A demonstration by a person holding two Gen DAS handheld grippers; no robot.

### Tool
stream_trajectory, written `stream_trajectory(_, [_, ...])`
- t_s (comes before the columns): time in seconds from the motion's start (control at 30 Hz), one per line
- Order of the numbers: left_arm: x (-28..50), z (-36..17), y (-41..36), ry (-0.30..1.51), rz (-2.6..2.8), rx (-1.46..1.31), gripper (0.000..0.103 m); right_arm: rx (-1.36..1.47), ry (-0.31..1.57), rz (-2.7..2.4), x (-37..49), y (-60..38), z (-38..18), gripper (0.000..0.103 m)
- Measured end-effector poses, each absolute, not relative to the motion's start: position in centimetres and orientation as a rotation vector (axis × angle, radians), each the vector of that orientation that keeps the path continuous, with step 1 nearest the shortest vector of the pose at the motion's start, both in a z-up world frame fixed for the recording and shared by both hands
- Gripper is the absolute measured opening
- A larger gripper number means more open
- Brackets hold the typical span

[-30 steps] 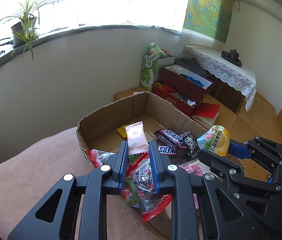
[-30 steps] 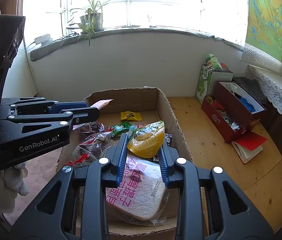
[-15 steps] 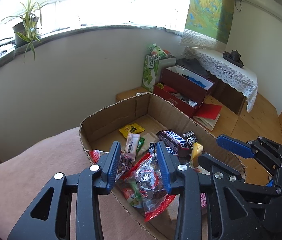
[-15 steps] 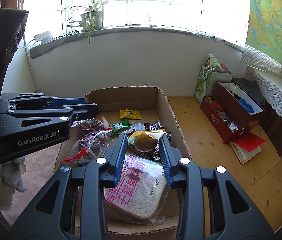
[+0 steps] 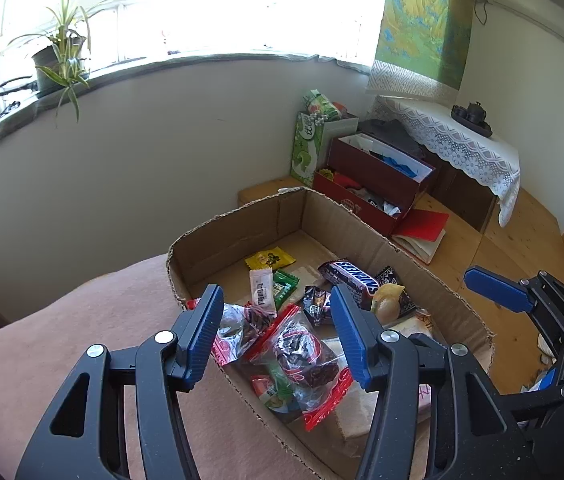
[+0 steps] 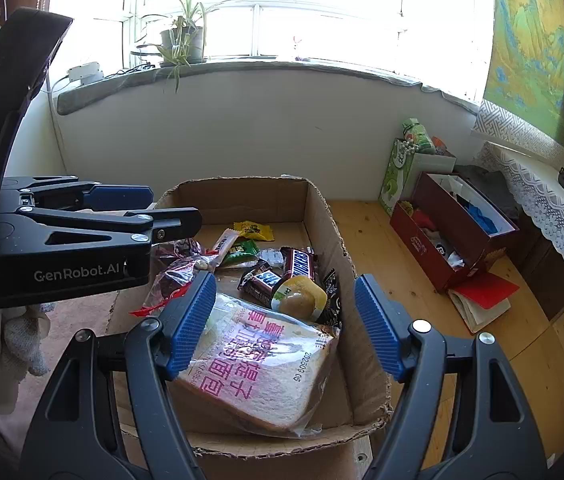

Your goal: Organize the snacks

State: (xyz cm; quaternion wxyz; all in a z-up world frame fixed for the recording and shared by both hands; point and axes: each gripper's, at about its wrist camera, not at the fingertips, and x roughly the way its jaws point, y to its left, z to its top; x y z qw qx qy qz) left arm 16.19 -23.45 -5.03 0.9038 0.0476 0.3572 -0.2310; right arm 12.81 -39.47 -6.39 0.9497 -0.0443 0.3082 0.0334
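Both tongs poised over cardboard box (image 6: 323,216), pointing down into it for drops. Left tongs (image 5: 278,338) opening, nothing gripped; right tongs (image 6: 285,326) opening wider, likewise empty. Snacks piled inside: bread bag (image 6: 266,372), Snickers bar (image 5: 353,276), yellow-lidded cup (image 6: 299,296) atop.

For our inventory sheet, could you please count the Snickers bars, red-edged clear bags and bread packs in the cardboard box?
Snickers bars: 2
Red-edged clear bags: 2
Bread packs: 1
Total: 5
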Motion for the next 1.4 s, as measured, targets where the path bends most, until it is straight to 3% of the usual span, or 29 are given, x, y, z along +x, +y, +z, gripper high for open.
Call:
stream_trajectory(0.17, [15.5, -4.6, -23.3, 0.727, -0.478, 0.105, 0.06, -0.094, 0.625, 0.045, 12.1, -39.1, -6.1, 0.075])
stream_trajectory(0.8, [12.7, -3.3, -21.6, 0.682, -0.454, 0.111, 0.06, -0.116, 0.597, 0.003, 8.7, -38.0, -4.4, 0.075])
stream_trajectory(0.97, [10.9, -2.8, -20.9, 0.651, -0.45, 0.115, 0.065, -0.118, 0.578, -0.005, 7.4, -37.5, -3.6, 0.075])
stream_trajectory(1.0, [10.6, -2.7, -20.6, 0.652, -0.451, 0.112, 0.065, -0.119, 0.574, -0.008, 7.1, -37.3, -3.5, 0.076])
stream_trajectory(1.1, [9.5, -2.5, -19.7, 0.643, -0.441, 0.107, 0.068, -0.121, 0.539, -0.027, 5.9, -36.9, -3.0, 0.099])
stream_trajectory(1.4, [5.4, -2.3, -16.7, 0.598, -0.388, 0.106, 0.076, -0.074, 0.504, -0.048, 2.6, -36.1, -2.0, 0.103])
